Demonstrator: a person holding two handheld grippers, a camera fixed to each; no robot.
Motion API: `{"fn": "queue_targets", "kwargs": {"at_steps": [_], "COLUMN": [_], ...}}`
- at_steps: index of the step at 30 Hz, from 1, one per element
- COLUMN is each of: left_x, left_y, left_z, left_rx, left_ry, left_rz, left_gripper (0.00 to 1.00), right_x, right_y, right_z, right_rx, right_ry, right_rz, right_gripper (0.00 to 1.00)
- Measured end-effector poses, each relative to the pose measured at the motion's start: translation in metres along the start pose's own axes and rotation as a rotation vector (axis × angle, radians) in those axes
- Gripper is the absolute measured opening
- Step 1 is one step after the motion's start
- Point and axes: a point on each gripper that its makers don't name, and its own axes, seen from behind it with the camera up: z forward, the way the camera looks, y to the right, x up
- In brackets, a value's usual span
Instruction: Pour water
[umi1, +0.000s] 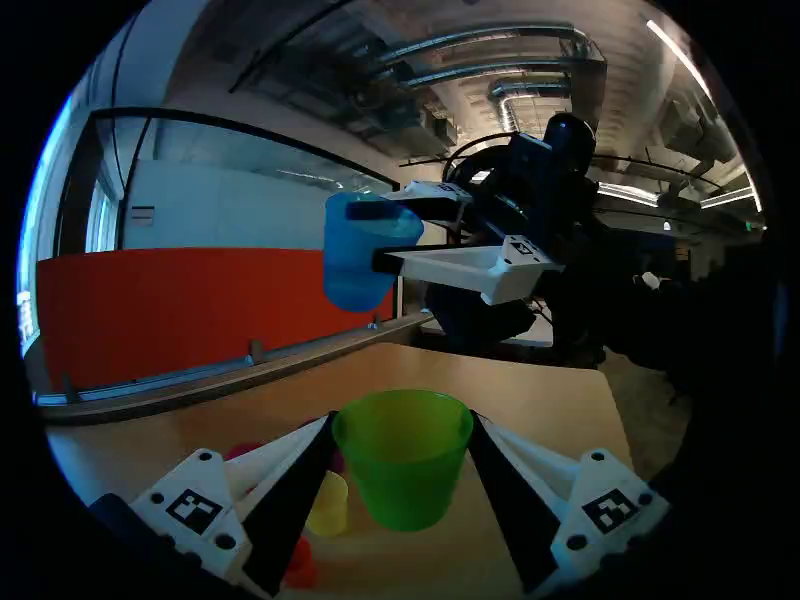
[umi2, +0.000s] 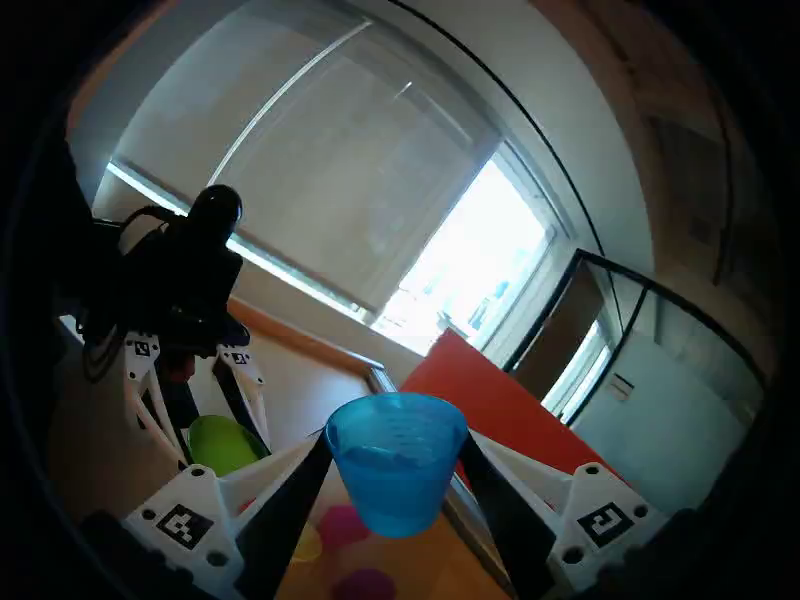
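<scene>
Clamping a translucent green plastic cup (umi1: 403, 460), the left gripper (umi1: 400, 425) holds it upright; above and beyond it the right gripper (umi2: 397, 440) pinches a blue plastic cup (umi2: 396, 500) of water (umi2: 388, 462); pouring looks unstarted.

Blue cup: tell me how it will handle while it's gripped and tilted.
The blue cup looks like thin translucent plastic, so it probably flexes if the right hand-held gripper squeezes hard. A darker band inside suggests water, making it heavier than it looks and apt to slosh. Its smooth wall may slip.
</scene>
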Motion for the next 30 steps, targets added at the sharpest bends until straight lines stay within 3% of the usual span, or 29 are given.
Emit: {"fn": "queue_targets", "kwargs": {"at_steps": [20, 30], "left_x": [0.002, 0.002], "left_y": [0.0, 0.002], "left_z": [0.002, 0.004], "left_rx": [-0.003, -0.006], "left_ry": [0.013, 0.012], "left_rz": [-0.006, -0.003], "left_gripper": [0.9, 0.9], "right_x": [0.011, 0.013], "right_y": [0.001, 0.002], "right_z": [0.006, 0.007], "right_rx": [0.012, 0.016], "right_ry": [-0.014, -0.02], "right_rz": [-0.162, -0.211], "right_gripper": [0.91, 0.91]}}
